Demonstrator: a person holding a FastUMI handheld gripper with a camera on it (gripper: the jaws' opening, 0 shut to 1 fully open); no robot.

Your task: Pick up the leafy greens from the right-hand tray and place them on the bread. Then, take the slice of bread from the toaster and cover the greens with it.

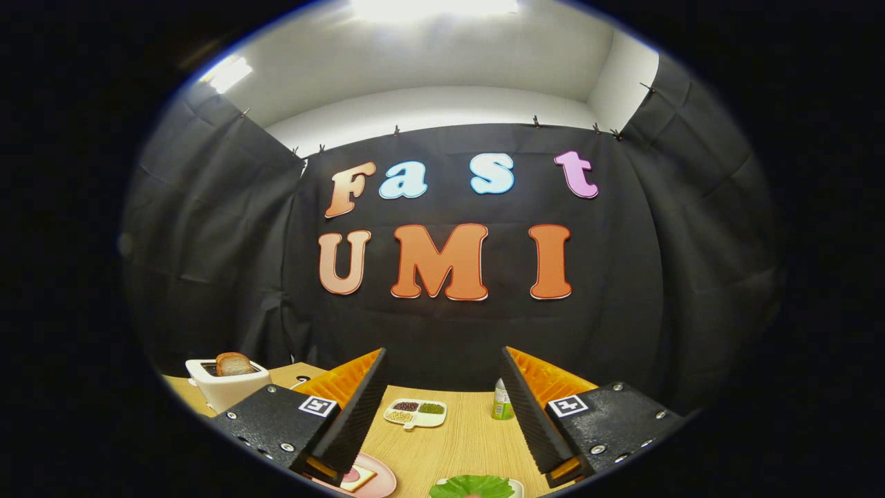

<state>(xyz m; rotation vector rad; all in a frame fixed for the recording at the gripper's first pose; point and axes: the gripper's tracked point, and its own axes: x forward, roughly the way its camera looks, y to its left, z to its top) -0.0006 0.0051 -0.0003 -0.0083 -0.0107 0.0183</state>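
gripper [442, 387] spread wide, empty | leafy greens [473, 486] low between fingers

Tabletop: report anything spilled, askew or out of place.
Nothing stands out. The bread slice sits in the toaster, the sectioned dish looks tidy, the bottle stands upright, and the gripper has its jaws open, holding nothing.
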